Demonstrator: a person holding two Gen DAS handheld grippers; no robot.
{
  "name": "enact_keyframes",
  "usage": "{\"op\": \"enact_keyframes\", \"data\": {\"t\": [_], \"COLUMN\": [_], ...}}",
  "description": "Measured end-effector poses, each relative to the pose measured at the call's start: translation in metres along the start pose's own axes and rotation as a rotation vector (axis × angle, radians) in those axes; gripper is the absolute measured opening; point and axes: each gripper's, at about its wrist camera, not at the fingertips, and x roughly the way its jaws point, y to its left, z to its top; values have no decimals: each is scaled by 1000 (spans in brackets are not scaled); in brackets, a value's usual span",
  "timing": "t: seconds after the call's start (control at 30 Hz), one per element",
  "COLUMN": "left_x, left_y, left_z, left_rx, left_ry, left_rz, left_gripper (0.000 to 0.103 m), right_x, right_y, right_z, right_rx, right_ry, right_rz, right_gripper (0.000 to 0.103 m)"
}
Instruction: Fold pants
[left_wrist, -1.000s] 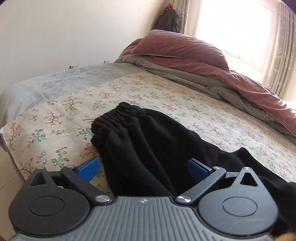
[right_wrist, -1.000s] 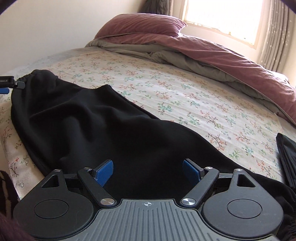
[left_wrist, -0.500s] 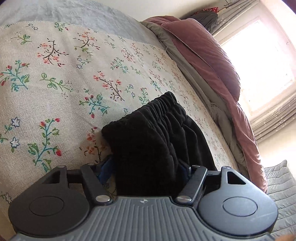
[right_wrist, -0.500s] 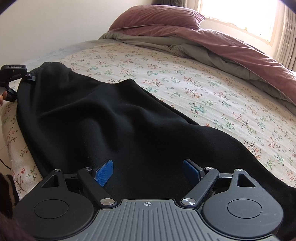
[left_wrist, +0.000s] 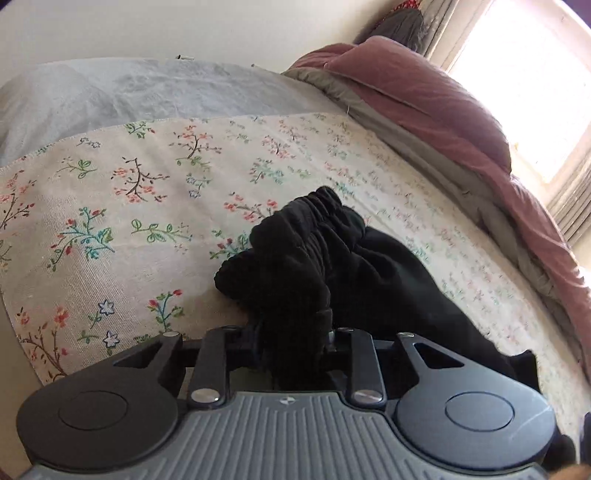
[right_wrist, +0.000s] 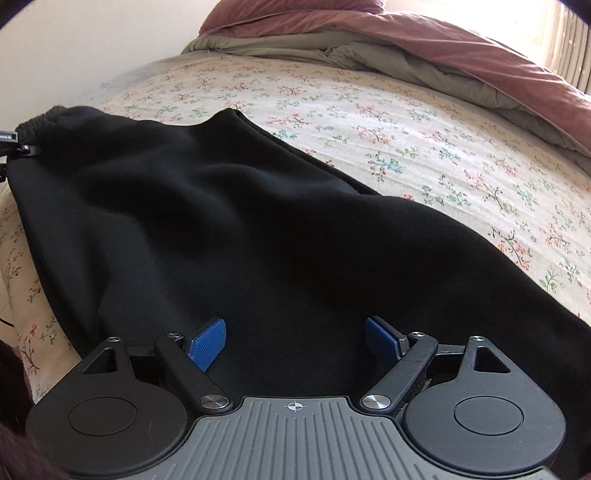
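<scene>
My left gripper (left_wrist: 293, 341) is clamped tight on a bunched fold of the black pants (left_wrist: 332, 266), right at the gathered elastic waistband (left_wrist: 321, 210); the cloth fills the gap between my fingers so fully that the blue pads are hidden behind it. From that pinch the waistband rises in a crumpled hump and the rest of the fabric trails off to the right across the floral bedsheet (left_wrist: 147, 192). Beyond the sheet's near edge lies a grey blanket (left_wrist: 147, 88), and further right a maroon duvet (left_wrist: 424, 96) is heaped along the far side of the bed under a bright window (left_wrist: 532, 74). My right gripper (right_wrist: 295, 338) stands wide apart and holds nothing, its two blue pads (right_wrist: 207, 341) showing clearly, poised just above the broad dark spread of the pants (right_wrist: 240, 221); I cannot tell whether the fingertips touch the cloth. From there the garment stretches away to the upper left, where the waistband end (right_wrist: 48, 118) is pinched by the tip of my other gripper (right_wrist: 14, 146) at the picture's left edge, and it also runs out of sight to the lower right. The flowered sheet (right_wrist: 406, 122) shows past the pants, with the maroon duvet (right_wrist: 480, 40) and its olive underside piled along the far edge.
</scene>
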Motion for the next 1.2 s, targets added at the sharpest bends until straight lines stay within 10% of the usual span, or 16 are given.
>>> {"op": "enact_keyframes", "data": {"t": [0.27,0.47,0.8,1.03,1.13,1.2], "left_x": [-56,-76,17,82,96,101], "left_y": [-20,-59,-205,-260,-269,-273], "left_z": [-10,-12,-16,-36,-44,-47], "left_rx": [141,275,727,824,807,784], "left_ry": [-147,-269,-28,127,174,183], "left_rz": [62,27,-340,-453,-482,-487], "left_gripper": [74,79,79,78,61,26], "right_x": [-22,-28,-6,-5,-6,-8], "right_y": [-1,-23,-92,-105,-110,-112], "right_z": [3,20,50,41,38,37], "right_rx": [-38,-10,135,141,145,148], "right_ry": [-61,-124,-152,-136,-131,-132], "right_rz": [-17,-93,-115,-111,-122,-121], "right_gripper": [86,86,71,69,69,69]}}
